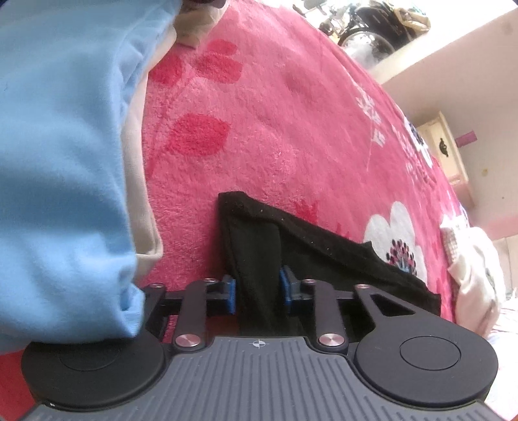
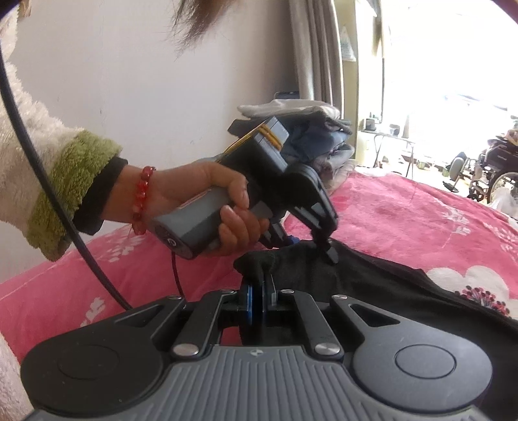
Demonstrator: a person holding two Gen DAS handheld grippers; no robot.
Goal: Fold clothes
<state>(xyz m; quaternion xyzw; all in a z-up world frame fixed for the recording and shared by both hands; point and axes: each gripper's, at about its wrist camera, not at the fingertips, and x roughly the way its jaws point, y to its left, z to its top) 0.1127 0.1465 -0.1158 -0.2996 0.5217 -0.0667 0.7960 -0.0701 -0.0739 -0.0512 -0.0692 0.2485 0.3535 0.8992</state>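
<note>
Both tools (image 1: 257, 293) (image 2: 258, 298) pinch the black garment (image 1: 323, 256).

Blue cloth (image 1: 61, 162) crowding left tool's (image 1: 257, 293) left; open blanket (image 1: 291, 129) ahead.

Bright daylight throughout, pouring in from the window (image 2: 437, 64), blown out to pure white there. Strong glare also at the upper right of the left wrist view, washing out the wheelchair (image 1: 372, 29). Soft shadows only, faint under the black garment (image 1: 323, 246) on the pink blanket (image 1: 291, 129). Heavy fisheye bending at the edges, dark corners top right. Blue cloth (image 1: 58, 162) close to the lens, smeared and out of focus. Slight blur on the hand (image 2: 226, 207). Grainy, mildly soft overall.
</note>
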